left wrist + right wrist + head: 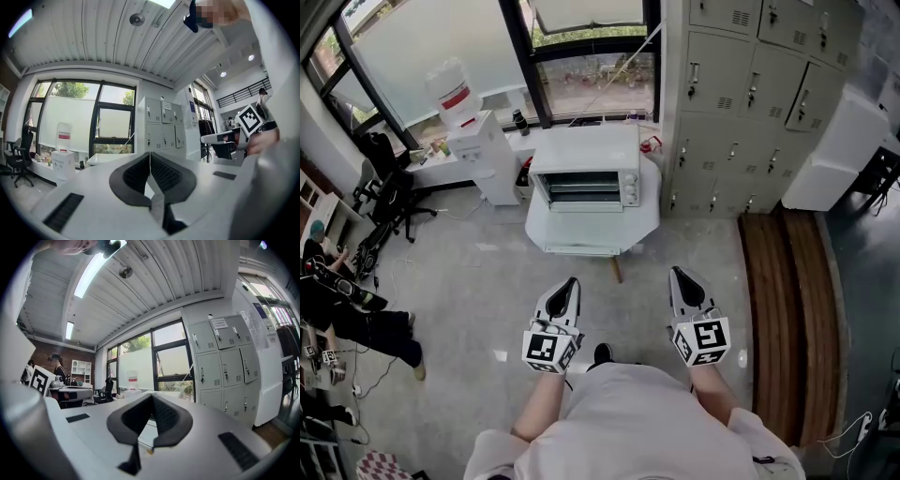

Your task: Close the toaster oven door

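**A:** Entry one, left gripper (570, 284)?

**B:** Pressed together, pad on pad, nothing pinched. Held level above the grey floor (478, 272).

**A:** Entry two, right gripper (677, 275)?

**B:** Likewise closed tip to tip, empty and level. Beside the left one, with a gap between.

**A:** Entry three, toaster oven (584, 178)?

**B:** On a white table (647, 220), straight ahead of both grippers and well apart from them. Door (581, 234) dropped open, racks showing inside.

**A:** Listed from the head view alone?

**B:** Open front and racks. Wooden bench (787, 309) along the right. Office chair (389, 187) at far left.

**A:** From the gripper views alone?

**B:** Ribbed ceiling (93, 37) overhead. In the left gripper view, the other gripper's marker cube (251, 119) at the right edge. In the right gripper view, a brick wall (51, 357) and a long ceiling light (91, 273).

**A:** Hidden or unclear?

**B:** Oven mostly behind each gripper's own grey body in those two views, with only a strip of white past the closed tips; open or closed not readable there. Door hard to separate from the white tabletop under it in the head view. Lockers (750, 94) cut off at the top edge. Water dispenser (478, 141) left of the table, its lower part behind a white cabinet.
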A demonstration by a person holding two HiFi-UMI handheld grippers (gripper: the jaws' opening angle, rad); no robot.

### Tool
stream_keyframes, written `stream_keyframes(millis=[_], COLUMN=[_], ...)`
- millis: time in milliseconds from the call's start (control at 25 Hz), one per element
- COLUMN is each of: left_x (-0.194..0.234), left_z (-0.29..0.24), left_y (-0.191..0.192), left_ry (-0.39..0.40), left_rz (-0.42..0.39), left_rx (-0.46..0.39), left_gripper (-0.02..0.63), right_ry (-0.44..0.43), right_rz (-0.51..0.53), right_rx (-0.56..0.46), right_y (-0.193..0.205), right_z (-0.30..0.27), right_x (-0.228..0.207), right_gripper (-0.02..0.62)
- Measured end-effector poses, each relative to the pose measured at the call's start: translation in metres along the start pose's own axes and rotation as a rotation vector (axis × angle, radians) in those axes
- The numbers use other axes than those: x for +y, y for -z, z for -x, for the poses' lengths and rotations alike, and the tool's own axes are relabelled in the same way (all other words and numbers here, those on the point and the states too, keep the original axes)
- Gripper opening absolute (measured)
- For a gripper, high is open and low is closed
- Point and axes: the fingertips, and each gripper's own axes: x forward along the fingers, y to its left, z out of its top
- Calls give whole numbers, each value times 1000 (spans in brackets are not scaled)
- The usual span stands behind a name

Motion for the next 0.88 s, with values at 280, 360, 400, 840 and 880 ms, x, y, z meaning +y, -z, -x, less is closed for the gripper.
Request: stream_keyframes(millis=[280,360,400,840,880], left_x=[12,19,22,91,100], left_z=[-15,-23,-28,-119,-129], left_y=[4,7,8,18,18], left_ry=[1,1,2,33,40], left_rz=[9,14,15,36,38], left_rx=[5,7,8,9,10], left_gripper=[21,21,21,21,21], right_ry=[-1,1,3,37,42], right_rz=[6,6,7,27,31], right_rx=[13,16,17,49,49], right_y=[2,3,3,4,2], right_z=[-18,-28,-33,-133,-145], right_x=[-5,-7,-8,-35,-37], right_gripper=[8,8,8,8,8])
